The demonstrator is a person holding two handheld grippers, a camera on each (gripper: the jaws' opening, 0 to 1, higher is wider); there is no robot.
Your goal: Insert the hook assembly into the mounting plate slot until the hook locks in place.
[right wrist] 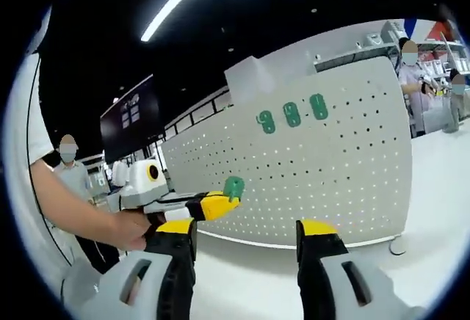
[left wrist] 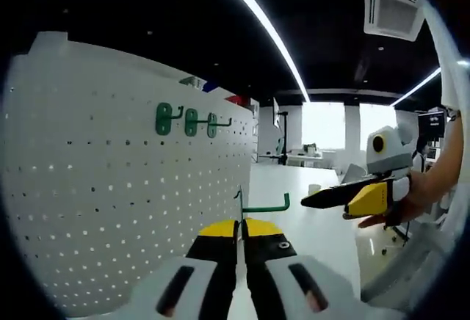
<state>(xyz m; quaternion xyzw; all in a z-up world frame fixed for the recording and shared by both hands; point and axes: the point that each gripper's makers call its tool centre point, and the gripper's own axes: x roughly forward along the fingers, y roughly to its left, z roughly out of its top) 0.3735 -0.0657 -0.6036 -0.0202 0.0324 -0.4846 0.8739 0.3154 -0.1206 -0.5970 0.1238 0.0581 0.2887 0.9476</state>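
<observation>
Three green hooks (left wrist: 189, 120) already hang upper-left on the pegboard (left wrist: 110, 188); left gripper (left wrist: 240, 226), clamped on a fourth hook (left wrist: 264, 205), hasn't inserted it, right gripper (right wrist: 246, 230) wide, empty.

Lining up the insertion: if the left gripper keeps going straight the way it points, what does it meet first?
Probably nothing soon. The left gripper, shut on the green hook, points along the white pegboard rather than into it, toward open table. Depth is unclear, though.
</observation>
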